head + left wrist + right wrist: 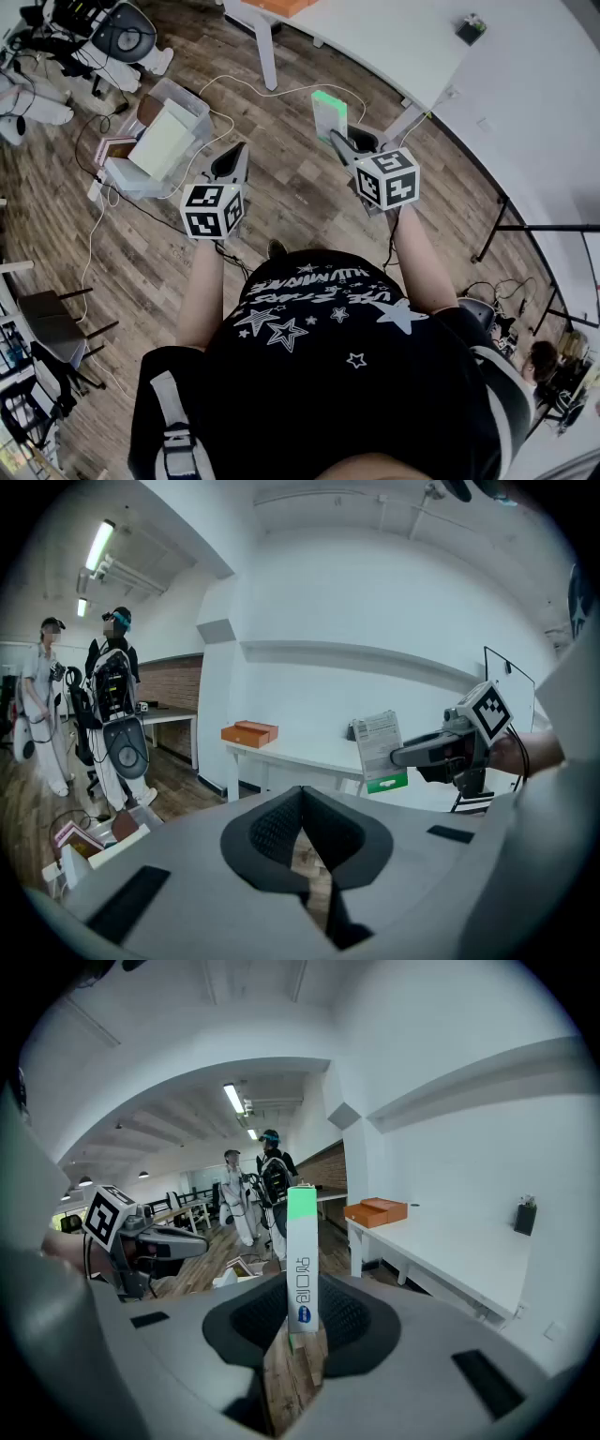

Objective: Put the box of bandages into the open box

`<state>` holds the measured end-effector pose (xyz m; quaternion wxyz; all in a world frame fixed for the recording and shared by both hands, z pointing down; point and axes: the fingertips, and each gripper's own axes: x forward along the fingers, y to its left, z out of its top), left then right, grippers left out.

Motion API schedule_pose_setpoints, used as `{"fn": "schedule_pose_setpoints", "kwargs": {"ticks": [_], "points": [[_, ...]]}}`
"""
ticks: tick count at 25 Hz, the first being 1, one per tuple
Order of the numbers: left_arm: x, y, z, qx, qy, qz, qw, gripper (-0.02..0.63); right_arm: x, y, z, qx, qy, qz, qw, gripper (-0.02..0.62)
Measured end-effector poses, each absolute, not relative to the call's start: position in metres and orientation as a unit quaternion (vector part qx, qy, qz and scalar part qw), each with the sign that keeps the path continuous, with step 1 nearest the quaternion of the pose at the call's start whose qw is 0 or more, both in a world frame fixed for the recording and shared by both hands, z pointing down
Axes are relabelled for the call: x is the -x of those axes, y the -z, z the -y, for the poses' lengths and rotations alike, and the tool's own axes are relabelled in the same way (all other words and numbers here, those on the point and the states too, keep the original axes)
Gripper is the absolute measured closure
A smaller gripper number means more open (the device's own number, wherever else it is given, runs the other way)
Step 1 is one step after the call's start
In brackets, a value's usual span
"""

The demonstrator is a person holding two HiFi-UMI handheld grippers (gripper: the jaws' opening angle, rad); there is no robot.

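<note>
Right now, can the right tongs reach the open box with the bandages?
Probably yes: the right tongs grip the bandage box, and the open box lies on the floor to the left, top unobstructed. The left tongs hang near that path.

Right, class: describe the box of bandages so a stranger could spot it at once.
Find the long white table. In front of it, the right tool grips the box of bandages, slim and flat. Unlike the orange box on that table, it is white with a green end.
</note>
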<state>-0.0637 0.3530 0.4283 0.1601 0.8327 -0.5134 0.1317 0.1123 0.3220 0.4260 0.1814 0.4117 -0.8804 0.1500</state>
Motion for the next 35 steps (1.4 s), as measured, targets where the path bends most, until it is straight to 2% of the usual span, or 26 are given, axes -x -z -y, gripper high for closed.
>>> {"fn": "schedule_pose_setpoints", "kwargs": {"ticks": [13, 24, 35], "points": [[0.119, -0.44, -0.341, -0.832, -0.111, 0.513, 0.179, 0.588, -0.059, -0.445, -0.308, -0.417, -0.153, 0.872, 0.207, 0.482], [0.186, -0.445, -0.327, -0.827, -0.105, 0.52, 0.185, 0.588, -0.02, -0.445, -0.294, -0.446, -0.162, 0.861, 0.185, 0.48], [0.175, -0.454, -0.253, -0.822, -0.122, 0.521, 0.193, 0.588, -0.032, -0.465, -0.209, -0.443, -0.18, 0.859, 0.185, 0.48]]}}
